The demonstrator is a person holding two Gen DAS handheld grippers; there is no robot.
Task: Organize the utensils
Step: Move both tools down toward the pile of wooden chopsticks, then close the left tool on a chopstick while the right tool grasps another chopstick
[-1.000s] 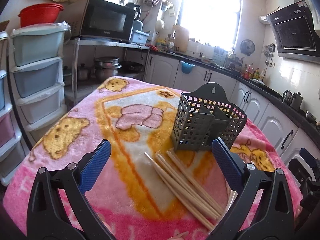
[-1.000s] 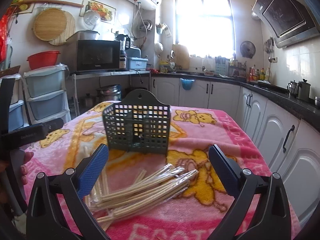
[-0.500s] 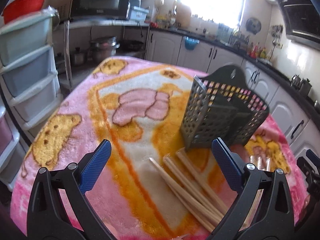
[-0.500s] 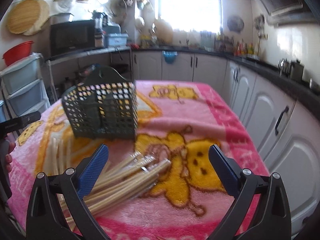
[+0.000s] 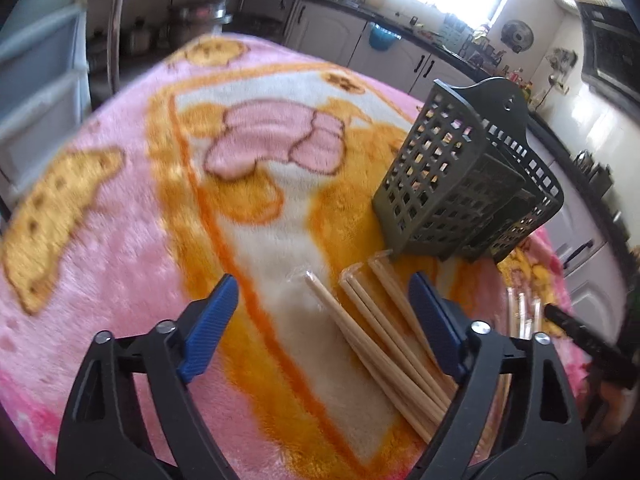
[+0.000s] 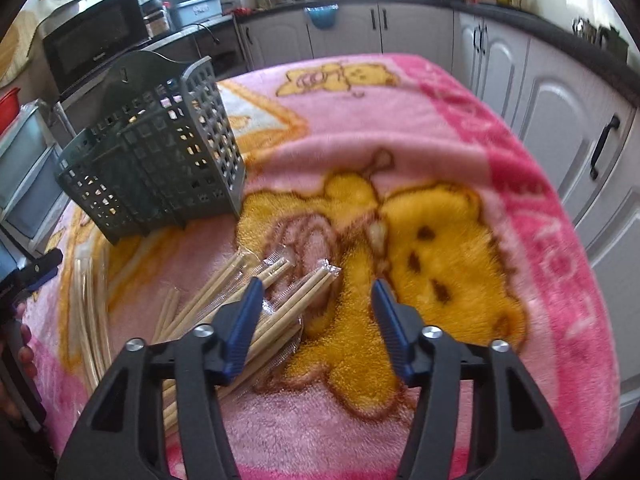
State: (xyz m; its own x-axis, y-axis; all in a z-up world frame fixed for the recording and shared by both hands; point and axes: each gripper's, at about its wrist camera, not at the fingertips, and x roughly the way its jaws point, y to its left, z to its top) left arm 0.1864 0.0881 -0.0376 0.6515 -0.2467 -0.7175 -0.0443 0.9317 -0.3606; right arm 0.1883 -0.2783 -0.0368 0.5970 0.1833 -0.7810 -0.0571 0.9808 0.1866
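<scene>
A dark green slotted utensil holder (image 5: 468,184) stands upright on the pink blanket; it also shows in the right wrist view (image 6: 156,156). Wrapped wooden chopsticks (image 5: 384,344) lie in a loose pile in front of it, with more in the right wrist view (image 6: 256,308). My left gripper (image 5: 320,320) is open and empty, low over the near ends of the chopsticks. My right gripper (image 6: 318,324) is open and empty, its left finger over the chopstick pile.
The pink bear-print blanket (image 6: 460,184) covers the table. White kitchen cabinets (image 6: 560,92) stand close along the right edge. Plastic drawers (image 5: 36,80) stand at the left. The other gripper's tip (image 5: 580,336) shows at the right of the left wrist view.
Both grippers have tilted down and moved closer to the chopsticks on the blanket. Their jaws have narrowed somewhat but stay open. The holder and chopsticks have not moved.
</scene>
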